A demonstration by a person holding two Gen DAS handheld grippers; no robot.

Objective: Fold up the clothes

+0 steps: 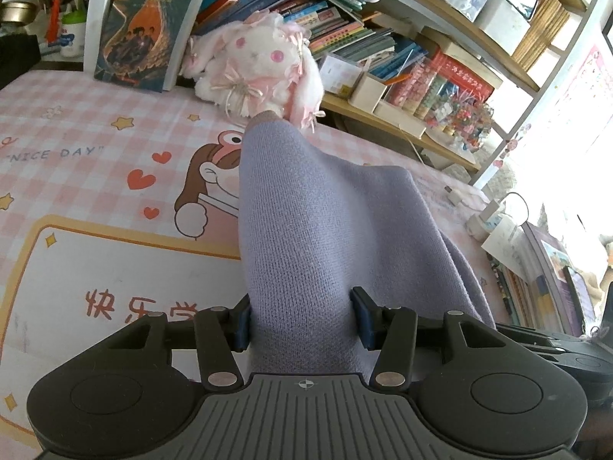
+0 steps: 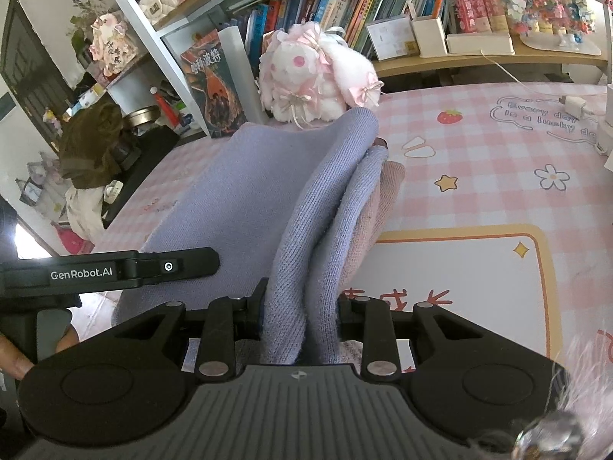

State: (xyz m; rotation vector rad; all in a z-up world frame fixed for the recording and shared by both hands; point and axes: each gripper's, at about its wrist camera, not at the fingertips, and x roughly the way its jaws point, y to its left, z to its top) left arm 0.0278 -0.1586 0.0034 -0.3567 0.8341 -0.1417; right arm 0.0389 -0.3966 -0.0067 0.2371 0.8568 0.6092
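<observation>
Left gripper [image 1: 302, 316] and right gripper [image 2: 300, 314]: each clamped on lilac knit garment [image 1: 325, 222], held above pink checked mat [image 1: 95, 134].

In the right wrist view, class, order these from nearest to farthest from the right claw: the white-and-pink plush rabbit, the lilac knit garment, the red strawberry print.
1. Lilac knit garment, clamped in the right claw.
2. Red strawberry print, ahead, to the right.
3. White-and-pink plush rabbit, farthest, by the bookshelf.

Left gripper [image 1: 302, 316]: jaws closed partway, clamped on a thick fold of lilac knit cloth [image 1: 306, 230]. Right gripper [image 2: 300, 316]: jaws likewise pinched bunched layers of the cloth. A hand [image 2: 23, 356] showed at lower left, fingertips only.
</observation>
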